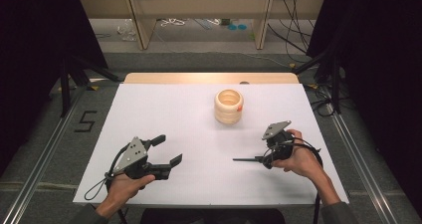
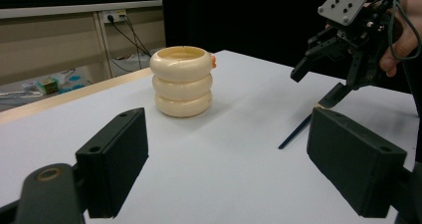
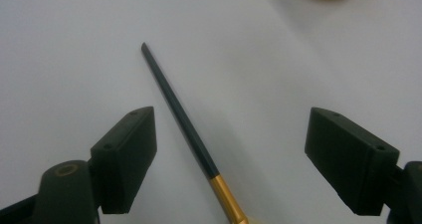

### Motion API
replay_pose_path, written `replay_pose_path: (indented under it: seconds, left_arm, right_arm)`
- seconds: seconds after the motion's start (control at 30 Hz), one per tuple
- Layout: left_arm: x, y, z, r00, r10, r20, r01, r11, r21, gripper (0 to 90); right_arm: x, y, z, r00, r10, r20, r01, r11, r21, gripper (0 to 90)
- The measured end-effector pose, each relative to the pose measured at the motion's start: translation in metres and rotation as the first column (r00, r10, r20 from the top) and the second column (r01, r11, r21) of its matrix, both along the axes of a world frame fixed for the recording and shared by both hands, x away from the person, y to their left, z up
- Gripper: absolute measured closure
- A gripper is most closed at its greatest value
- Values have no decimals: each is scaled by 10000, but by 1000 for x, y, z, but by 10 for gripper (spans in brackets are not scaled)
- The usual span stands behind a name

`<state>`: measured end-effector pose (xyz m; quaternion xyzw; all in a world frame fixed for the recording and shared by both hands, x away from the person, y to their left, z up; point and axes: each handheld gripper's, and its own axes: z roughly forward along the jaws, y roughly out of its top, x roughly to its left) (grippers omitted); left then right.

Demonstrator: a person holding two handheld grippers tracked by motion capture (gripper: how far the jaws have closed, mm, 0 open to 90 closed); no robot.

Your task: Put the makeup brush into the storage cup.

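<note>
my right gripper (image 3: pixel 229 149) hangs wide open over a paintbrush.

its jaws straddle the brush (image 3: pixel 181 119), which lies flat on the white table (image 1: pixel 164 109), dark handle pointing away, gold ferrule near me, pads clear of it. my left gripper (image 1: pixel 168 152) is open and empty. a cream ringed holder (image 1: pixel 229 106) stands well beyond.

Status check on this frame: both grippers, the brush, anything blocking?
Left gripper open, idle. Right gripper open over the brush, not gripping. Brush flat on the table. Cream ring holder clear behind.
</note>
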<state>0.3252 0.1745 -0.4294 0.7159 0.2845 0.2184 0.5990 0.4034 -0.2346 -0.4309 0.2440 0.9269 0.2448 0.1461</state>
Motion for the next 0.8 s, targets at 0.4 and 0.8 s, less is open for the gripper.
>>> replay_pose_path:
  seconds: [0.4,0.8]
  left_arm:
    - [0,0,0,10000,-6,8,6,10000,0,163]
    - [0,0,0,10000,29,-76,-29,10000,-38,163]
  right_arm:
    - [5,6,-3,9977,286,-619,-329,9970,-695,242]
    - [8,12,-8,9928,518,-1075,-644,9910,-1173,286]
